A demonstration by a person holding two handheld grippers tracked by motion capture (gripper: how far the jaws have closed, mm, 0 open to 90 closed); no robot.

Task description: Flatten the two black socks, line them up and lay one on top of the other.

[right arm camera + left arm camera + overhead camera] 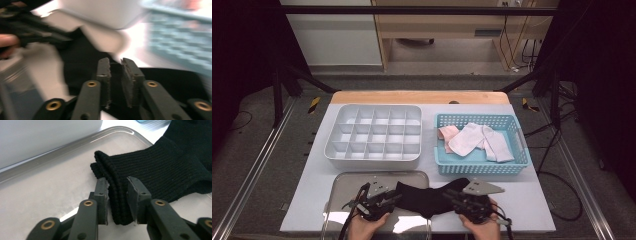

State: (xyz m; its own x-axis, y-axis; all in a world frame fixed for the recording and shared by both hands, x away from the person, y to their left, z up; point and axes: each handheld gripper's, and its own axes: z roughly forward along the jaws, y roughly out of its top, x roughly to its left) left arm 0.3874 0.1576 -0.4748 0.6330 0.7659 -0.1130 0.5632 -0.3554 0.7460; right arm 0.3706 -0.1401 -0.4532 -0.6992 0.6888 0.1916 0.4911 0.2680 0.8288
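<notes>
A black sock [427, 197] lies stretched between my two grippers at the near edge of the table, part of it over a metal tray [347, 181]. In the left gripper view the folded ribbed cuff of the sock [162, 175] stands on edge between the jaws of my left gripper [117, 182], and both pads lie against it. My left gripper [394, 197] holds the sock's left end and my right gripper [449, 195] its right end. The right gripper view is blurred: my right gripper [115, 61] has its jaws almost together, pinching the black sock [80, 62].
A white divided organizer [332, 150] stands behind the tray. To its right, a blue basket [477, 168] holds white socks [472, 140] and a pink one [447, 132]. Both hands reach in from the bottom edge. The table's wooden far edge [417, 96] lies behind both containers.
</notes>
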